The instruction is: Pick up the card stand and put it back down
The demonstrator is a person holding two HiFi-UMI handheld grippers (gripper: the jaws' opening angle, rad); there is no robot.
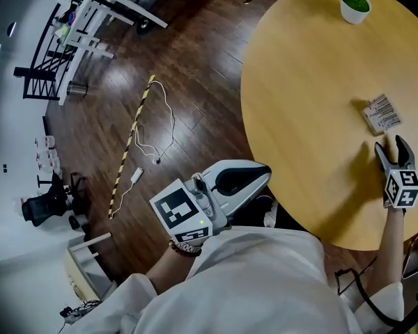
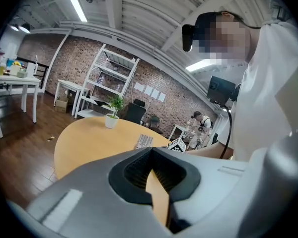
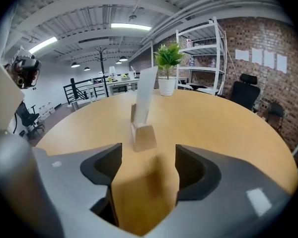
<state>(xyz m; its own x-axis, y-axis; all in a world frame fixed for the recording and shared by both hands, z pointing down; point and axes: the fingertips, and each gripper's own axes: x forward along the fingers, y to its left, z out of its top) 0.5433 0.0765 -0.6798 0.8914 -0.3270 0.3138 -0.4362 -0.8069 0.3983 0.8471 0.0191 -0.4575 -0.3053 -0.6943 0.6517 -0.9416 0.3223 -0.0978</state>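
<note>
Over the round table (image 1: pixel 299 75), the right gripper (image 1: pixel 391 145) has its fingers spread wide with nothing between them. The card stand (image 1: pixel 382 113) sits just ahead on the tabletop, untouched. Only the right gripper view shows it standing upright. Left gripper (image 1: pixel 261 175), beside the table edge: fingers pressed together, empty.

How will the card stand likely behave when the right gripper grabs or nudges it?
Probably tippy: the card stand carries a tall upright card on a small base, so a high push would likely topple it. Likely light, being thin sheet. The smooth table may let it slide before the open right gripper closes.
</note>
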